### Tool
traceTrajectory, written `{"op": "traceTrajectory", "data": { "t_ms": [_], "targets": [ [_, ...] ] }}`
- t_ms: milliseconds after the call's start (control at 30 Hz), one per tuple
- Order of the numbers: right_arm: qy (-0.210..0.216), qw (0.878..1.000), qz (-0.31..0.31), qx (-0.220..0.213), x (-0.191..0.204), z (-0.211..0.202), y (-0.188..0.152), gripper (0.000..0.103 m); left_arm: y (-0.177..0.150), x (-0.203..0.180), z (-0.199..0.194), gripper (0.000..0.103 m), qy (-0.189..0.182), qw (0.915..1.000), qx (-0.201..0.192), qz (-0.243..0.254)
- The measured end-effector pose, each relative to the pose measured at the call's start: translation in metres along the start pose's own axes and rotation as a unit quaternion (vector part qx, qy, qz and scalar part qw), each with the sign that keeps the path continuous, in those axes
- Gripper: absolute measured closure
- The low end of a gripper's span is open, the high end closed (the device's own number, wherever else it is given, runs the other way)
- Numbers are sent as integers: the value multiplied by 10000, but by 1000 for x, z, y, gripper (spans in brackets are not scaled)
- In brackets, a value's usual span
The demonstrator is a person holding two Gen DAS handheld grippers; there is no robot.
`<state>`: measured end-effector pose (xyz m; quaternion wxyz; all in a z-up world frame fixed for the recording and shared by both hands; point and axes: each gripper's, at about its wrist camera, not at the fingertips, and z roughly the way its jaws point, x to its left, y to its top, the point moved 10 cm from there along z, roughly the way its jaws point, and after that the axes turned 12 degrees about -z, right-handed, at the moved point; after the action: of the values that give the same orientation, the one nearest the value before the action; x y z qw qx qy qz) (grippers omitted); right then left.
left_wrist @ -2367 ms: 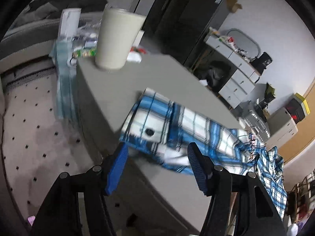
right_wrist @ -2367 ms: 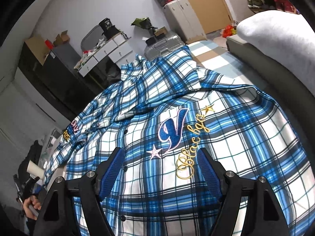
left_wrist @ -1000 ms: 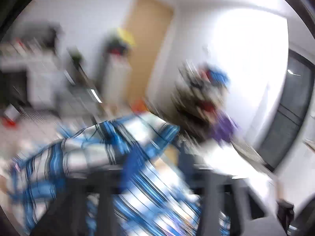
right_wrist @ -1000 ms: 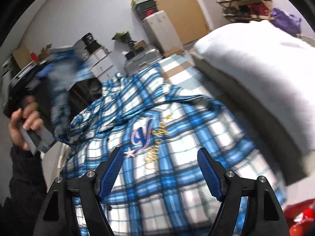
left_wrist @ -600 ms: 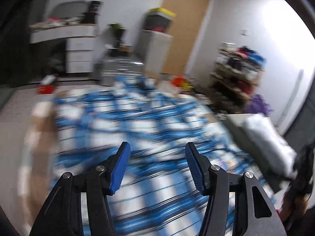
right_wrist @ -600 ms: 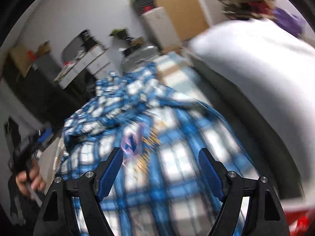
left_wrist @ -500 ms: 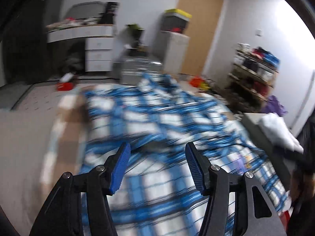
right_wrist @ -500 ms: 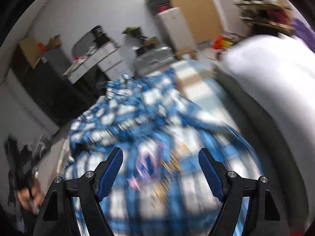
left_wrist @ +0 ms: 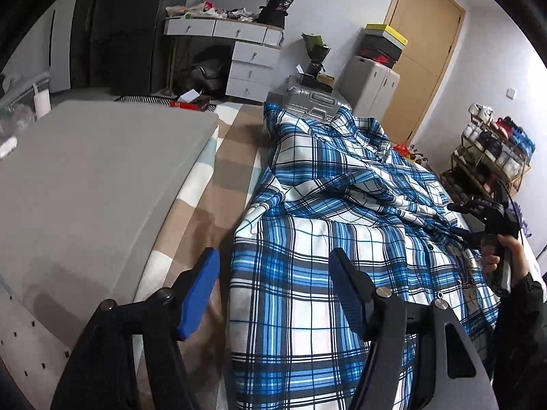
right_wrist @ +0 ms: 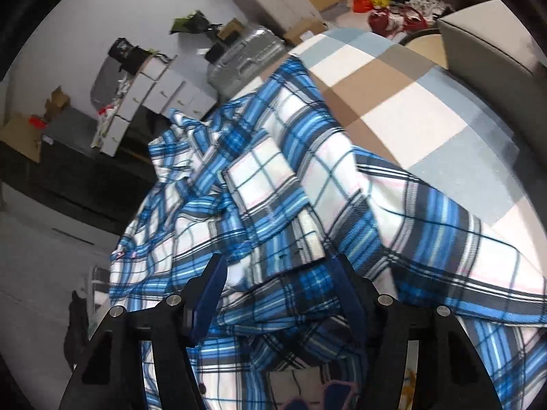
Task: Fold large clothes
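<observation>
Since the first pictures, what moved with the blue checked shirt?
The left gripper swung away from the sleeve on the grey table to the shirt on the bed, jaws opening, empty. The right gripper slid toward the collar, closing over a fold. The shirt stays spread out.

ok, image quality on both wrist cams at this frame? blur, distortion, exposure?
Left wrist view: sharp, evenly lit; fisheye bows the tan wooden door; black vignette in the corners. Right wrist view: slight motion blur on the blue-and-white plaid shirt and the right gripper, whose jaws are closing; dimmer toward the left edge.
</observation>
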<state>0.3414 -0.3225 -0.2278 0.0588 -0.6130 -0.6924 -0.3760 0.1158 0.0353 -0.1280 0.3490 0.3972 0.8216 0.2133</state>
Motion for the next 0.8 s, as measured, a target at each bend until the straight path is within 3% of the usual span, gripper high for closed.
{"op": "traceTrajectory", "data": {
  "t_ms": [100, 167, 200, 233, 300, 400, 467, 533, 600, 667, 767, 800],
  "targets": [
    [44, 9996, 205, -164, -2, 7, 8, 39, 0, -2, 3, 41, -20, 10000, 56, 24],
    [-87, 9998, 57, -189, 7, 15, 13, 51, 2, -7, 0, 41, -66, 10000, 4, 74],
    [-200, 9996, -153, -161, 14, 20, 16, 72, 2, -9, -3, 41, -105, 9999, -38, 104],
    [-326, 9990, -300, -112, 19, 24, 17, 100, 4, -14, -5, 41, -127, 9998, -83, 138],
    [-480, 9951, -778, -366, 36, 13, 24, 101, 2, -11, -8, 41, -144, 9997, -112, 181],
    [-495, 9751, -1685, -1352, 69, -42, 42, 101, 1, -7, -6, 41, -48, 9997, -128, 216],
    [-662, 9674, -1806, -1647, 66, -65, 52, 101, -1, -3, -5, 41, -42, 9998, -88, 195],
    [-1056, 9684, -1716, -1467, 39, -62, 56, 101, -1, -1, -2, 41, -50, 9998, -63, 163],
    [-1380, 9726, -1604, -968, 12, -42, 50, 100, -1, -2, -1, 41, -86, 9998, -35, 156],
    [-1528, 9773, -1373, -522, -10, -29, 38, 92, -2, -5, 0, 41, -98, 9997, -15, 220],
    [-1521, 9762, -1354, -740, -11, -40, 32, 80, -3, -5, 2, 41, -15, 9993, -8, 370],
    [-1482, 9758, -1363, -856, -6, -47, 30, 68, -2, -4, 4, 41, 30, 9993, 6, 374]
  ]
}}
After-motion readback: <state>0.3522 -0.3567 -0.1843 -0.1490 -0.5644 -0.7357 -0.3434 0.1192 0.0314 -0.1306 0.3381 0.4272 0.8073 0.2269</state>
